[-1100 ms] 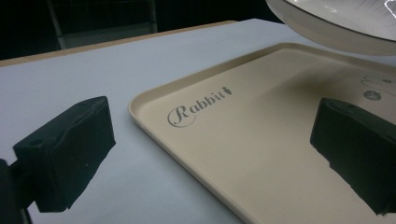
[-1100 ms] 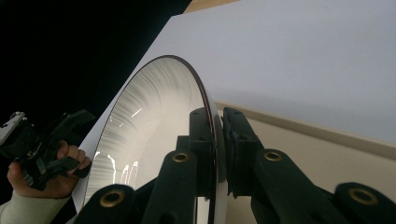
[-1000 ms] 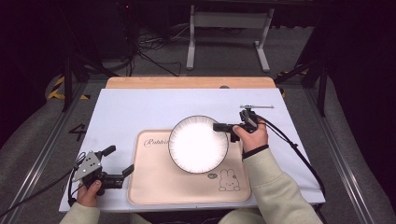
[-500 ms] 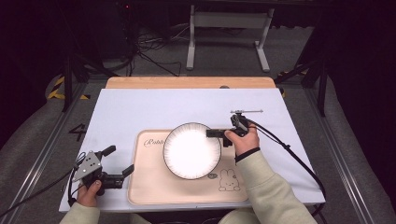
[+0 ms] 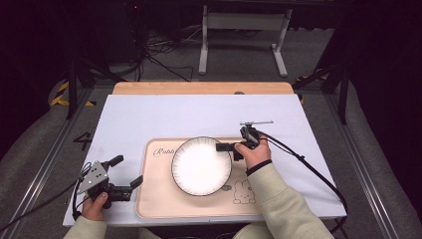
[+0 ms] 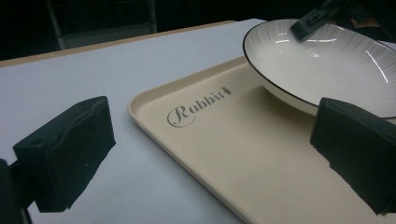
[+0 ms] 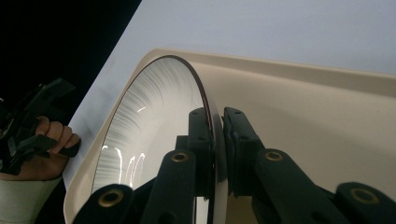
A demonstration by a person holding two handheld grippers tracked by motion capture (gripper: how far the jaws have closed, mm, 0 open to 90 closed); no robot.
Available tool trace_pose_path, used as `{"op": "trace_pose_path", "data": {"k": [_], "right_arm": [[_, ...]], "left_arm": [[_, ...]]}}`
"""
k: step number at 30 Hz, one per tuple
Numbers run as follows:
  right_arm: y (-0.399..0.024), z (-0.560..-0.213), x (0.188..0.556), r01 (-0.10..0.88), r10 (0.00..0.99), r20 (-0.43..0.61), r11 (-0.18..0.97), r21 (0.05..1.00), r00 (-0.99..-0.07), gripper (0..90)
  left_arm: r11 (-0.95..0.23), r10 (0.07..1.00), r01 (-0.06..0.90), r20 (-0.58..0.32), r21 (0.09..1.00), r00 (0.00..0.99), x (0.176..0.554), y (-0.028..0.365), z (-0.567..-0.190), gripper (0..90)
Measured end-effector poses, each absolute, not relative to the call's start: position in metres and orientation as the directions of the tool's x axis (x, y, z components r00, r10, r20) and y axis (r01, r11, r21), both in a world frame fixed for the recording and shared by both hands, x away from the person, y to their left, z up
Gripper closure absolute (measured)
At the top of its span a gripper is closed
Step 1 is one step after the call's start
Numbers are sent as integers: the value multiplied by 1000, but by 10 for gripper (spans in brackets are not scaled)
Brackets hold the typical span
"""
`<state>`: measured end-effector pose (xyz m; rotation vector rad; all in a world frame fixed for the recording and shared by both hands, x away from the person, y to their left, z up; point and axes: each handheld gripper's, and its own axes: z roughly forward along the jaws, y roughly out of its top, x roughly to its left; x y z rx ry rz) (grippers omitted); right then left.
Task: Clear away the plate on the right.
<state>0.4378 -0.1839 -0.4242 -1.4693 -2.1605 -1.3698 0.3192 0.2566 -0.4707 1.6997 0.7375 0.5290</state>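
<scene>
Where the white table cover [image 5: 149,117] meets the near left corner, left gripper [image 5: 130,175] at rest in the person's left hand [image 5: 94,201], jaws spread wide with nothing between them, pointed toward the beige tray [image 5: 159,204] and just short of its left edge. Seen along those jaws in the left gripper view: the tray's raised rim [image 6: 140,116], the word "Rabbit" printed on it [image 6: 198,108], and beyond that the white plate [image 6: 327,65] with its thin dark edge. Farther right in the high view, plate [image 5: 201,166] over the middle of the tray, ribbed inside and brightly lit; whether flat on the tray or lifted slightly at one side cannot be told from there. At the plate's right rim, right gripper [image 5: 225,147] clamped tight on the edge, one jaw inside the bowl and one outside, held by the right hand [image 5: 254,152]. In the right gripper view, plate rim [image 7: 196,88] pinched between the two black jaws, tray [image 7: 327,121] beneath. Small rabbit drawing [image 5: 242,191] on the tray near the right forearm, cable [image 5: 308,167] trailing off right.
</scene>
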Motion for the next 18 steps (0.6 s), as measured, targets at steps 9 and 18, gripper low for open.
{"op": "trace_pose_path", "data": {"k": [9, 18], "right_arm": [[-181, -428, 437, 818, 631, 603, 91, 568, -488, 825], [-181, -430, 438, 820, 636, 598, 98, 564, -487, 824]], "left_arm": [[-154, 712, 196, -29, 968, 701, 319, 257, -471, 3], [-151, 713, 198, -32, 969, 701, 319, 257, -471, 3]]}}
